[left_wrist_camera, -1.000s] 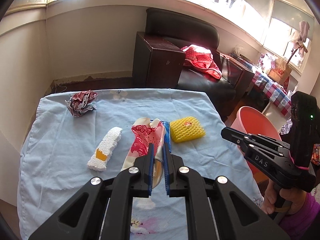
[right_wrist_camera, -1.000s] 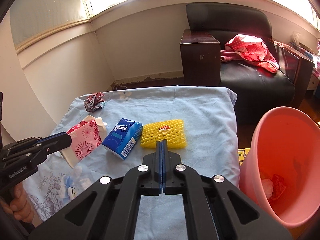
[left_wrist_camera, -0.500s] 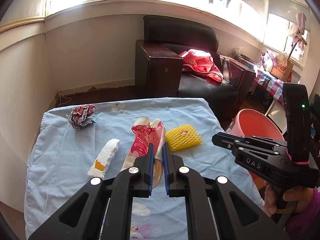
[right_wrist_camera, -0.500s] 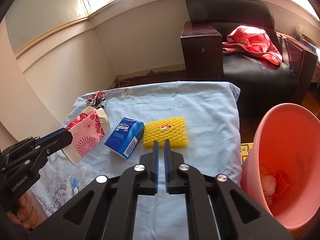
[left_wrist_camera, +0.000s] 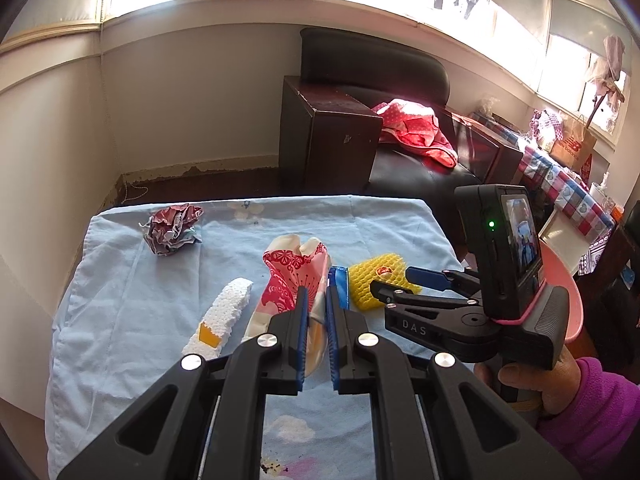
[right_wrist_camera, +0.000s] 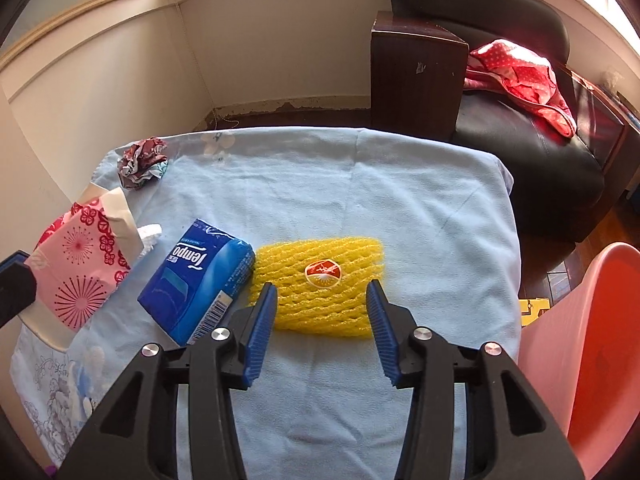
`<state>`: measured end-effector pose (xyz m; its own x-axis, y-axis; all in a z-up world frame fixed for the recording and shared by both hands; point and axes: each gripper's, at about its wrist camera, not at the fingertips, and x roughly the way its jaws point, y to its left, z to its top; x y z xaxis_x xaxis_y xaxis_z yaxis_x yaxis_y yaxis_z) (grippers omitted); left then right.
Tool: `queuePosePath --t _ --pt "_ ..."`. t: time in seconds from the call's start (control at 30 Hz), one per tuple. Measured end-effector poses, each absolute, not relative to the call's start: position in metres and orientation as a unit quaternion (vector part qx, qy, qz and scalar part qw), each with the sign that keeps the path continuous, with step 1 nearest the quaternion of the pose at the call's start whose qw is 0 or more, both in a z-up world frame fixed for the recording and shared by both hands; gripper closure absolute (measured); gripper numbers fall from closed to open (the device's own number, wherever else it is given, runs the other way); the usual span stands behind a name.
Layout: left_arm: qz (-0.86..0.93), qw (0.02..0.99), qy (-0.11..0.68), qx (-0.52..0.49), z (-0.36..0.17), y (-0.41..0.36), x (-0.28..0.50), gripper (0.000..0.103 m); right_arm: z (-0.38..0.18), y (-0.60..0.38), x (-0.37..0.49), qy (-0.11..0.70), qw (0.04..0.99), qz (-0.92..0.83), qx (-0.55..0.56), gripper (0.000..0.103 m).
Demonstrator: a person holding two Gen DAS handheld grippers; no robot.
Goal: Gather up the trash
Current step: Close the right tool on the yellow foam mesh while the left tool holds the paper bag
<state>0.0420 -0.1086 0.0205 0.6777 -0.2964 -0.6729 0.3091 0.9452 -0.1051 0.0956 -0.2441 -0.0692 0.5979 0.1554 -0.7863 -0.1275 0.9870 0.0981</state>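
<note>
A yellow foam fruit net point(right_wrist_camera: 320, 284) with a red sticker lies mid-table on the light blue cloth point(right_wrist_camera: 420, 208). My right gripper point(right_wrist_camera: 322, 300) is open, its blue fingers either side of the net's near edge; it also shows in the left wrist view point(left_wrist_camera: 396, 282). My left gripper point(left_wrist_camera: 314, 304) is shut on a pink and red patterned paper bag point(left_wrist_camera: 292, 276), held above the table; the bag also shows in the right wrist view point(right_wrist_camera: 80, 264). A blue Tempo tissue pack point(right_wrist_camera: 196, 280) lies left of the net.
A crumpled paper ball point(left_wrist_camera: 172, 228) lies at the far left corner. A white foam strip point(left_wrist_camera: 224, 316) with an orange patch lies left of the bag. A pink bin point(right_wrist_camera: 592, 344) stands off the table's right edge. A dark armchair point(right_wrist_camera: 532, 132) stands behind.
My right gripper has opened from shut and moved down and forward to straddle the yellow net. My left gripper still holds the bag, with little shift.
</note>
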Motion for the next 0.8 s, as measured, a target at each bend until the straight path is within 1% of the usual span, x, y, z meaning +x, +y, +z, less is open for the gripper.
queuePosePath --t 0.03,0.07,0.1,0.13,0.17,0.23,0.63,0.8 --pt "-0.165 0.916 0.366 0.008 0.02 -0.108 0.043 0.095 -0.07 -0.243 0.096 0.438 0.895 0.079 0.011 0.056" --pt "-0.165 0.916 0.366 0.008 0.02 -0.109 0.043 0.095 -0.07 -0.241 0.095 0.436 0.896 0.08 0.008 0.058" --pt "-0.165 0.916 0.366 0.008 0.02 -0.108 0.043 0.095 -0.07 -0.241 0.095 0.434 0.897 0.082 0.006 0.065" --pt "-0.165 0.916 0.366 0.008 0.02 -0.109 0.043 0.095 -0.069 -0.241 0.095 0.432 0.898 0.084 0.007 0.084" --pt "-0.165 0.916 0.366 0.008 0.02 -0.109 0.043 0.095 -0.068 -0.241 0.094 0.431 0.898 0.084 0.007 0.095" --pt "-0.164 0.916 0.365 0.008 0.02 -0.108 0.044 0.095 -0.066 -0.242 0.091 0.425 0.901 0.085 0.011 0.102" --pt "-0.166 0.923 0.345 0.022 0.03 -0.119 0.036 0.095 -0.025 -0.262 0.044 0.358 0.928 0.091 0.053 0.102" --pt "-0.174 0.925 0.336 0.026 0.035 -0.123 0.029 0.095 -0.026 -0.268 0.043 0.37 0.922 0.094 0.06 0.102"
